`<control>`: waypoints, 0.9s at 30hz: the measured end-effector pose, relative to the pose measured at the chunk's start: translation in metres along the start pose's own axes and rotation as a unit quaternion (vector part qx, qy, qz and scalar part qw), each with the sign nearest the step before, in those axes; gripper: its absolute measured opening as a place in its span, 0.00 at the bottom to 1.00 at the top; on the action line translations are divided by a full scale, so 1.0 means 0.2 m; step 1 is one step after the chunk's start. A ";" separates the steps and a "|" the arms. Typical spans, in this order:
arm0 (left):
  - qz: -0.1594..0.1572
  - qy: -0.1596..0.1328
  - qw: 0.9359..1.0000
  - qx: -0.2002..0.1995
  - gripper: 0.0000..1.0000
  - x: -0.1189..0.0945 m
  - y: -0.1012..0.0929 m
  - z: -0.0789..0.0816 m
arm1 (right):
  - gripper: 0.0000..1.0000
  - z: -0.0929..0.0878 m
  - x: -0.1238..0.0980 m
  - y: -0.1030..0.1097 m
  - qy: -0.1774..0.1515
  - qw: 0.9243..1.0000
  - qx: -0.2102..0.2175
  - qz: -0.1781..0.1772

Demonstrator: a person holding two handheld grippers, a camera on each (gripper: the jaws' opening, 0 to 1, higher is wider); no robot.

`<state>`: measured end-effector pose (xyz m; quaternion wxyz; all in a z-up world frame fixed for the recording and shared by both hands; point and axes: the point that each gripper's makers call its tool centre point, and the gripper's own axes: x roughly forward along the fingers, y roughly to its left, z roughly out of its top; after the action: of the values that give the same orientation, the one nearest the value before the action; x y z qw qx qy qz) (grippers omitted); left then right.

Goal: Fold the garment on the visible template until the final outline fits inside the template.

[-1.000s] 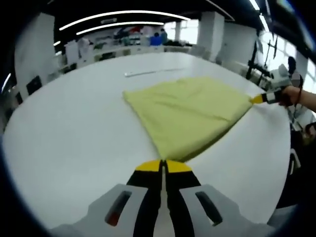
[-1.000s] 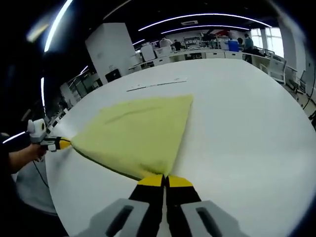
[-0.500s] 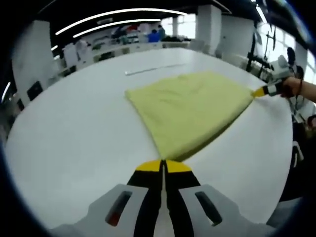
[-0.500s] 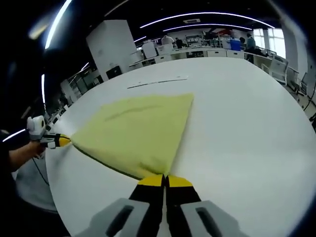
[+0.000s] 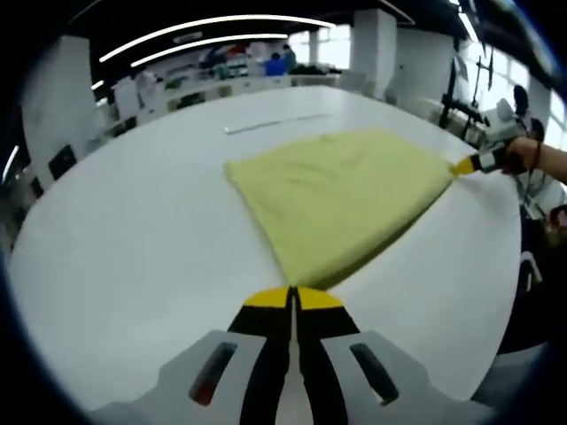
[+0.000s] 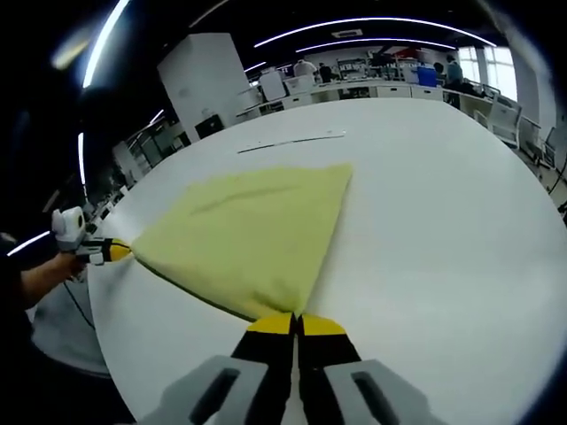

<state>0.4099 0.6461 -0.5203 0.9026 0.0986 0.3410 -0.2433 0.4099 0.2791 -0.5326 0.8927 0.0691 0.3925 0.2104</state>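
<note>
A pale yellow garment (image 5: 341, 195) lies folded and stretched flat on a round white table (image 5: 133, 239). My left gripper (image 5: 293, 295) is shut on its near corner, yellow tips pinching the cloth. My right gripper (image 5: 467, 165) comes in from the right, shut on the garment's far right corner. In the right gripper view the same garment (image 6: 252, 235) spreads ahead, my right gripper (image 6: 296, 322) shut on its near corner. There my left gripper (image 6: 113, 251) holds the left corner. A thin line of template marking (image 6: 292, 141) lies on the table beyond the cloth.
A person's hand (image 5: 532, 159) holds the right gripper at the table edge. Desks, chairs and equipment (image 6: 372, 84) stand behind the table. The white tabletop (image 6: 443, 221) stretches wide to the right of the garment.
Both views have shifted slightly. The garment stays stretched between the two grippers, and neither grip has changed.
</note>
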 end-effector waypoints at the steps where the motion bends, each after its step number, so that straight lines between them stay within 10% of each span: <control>1: 0.000 0.000 1.000 0.000 0.00 0.00 0.00 0.00 | 0.00 0.00 0.00 0.00 0.000 1.000 0.001 0.000; 20: -0.007 0.000 1.000 0.012 0.00 -0.05 -0.03 -0.05 | 0.00 -0.04 -0.02 0.06 0.016 0.999 -0.047 0.020; 27: -0.009 0.005 1.000 0.017 0.00 -0.04 -0.04 -0.06 | 0.00 -0.07 -0.03 0.05 0.043 0.991 -0.125 0.013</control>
<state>0.3929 0.6467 -0.5242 0.8970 0.1125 0.3420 -0.2564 0.3924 0.2855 -0.5350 0.8737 -0.0474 0.4003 0.2723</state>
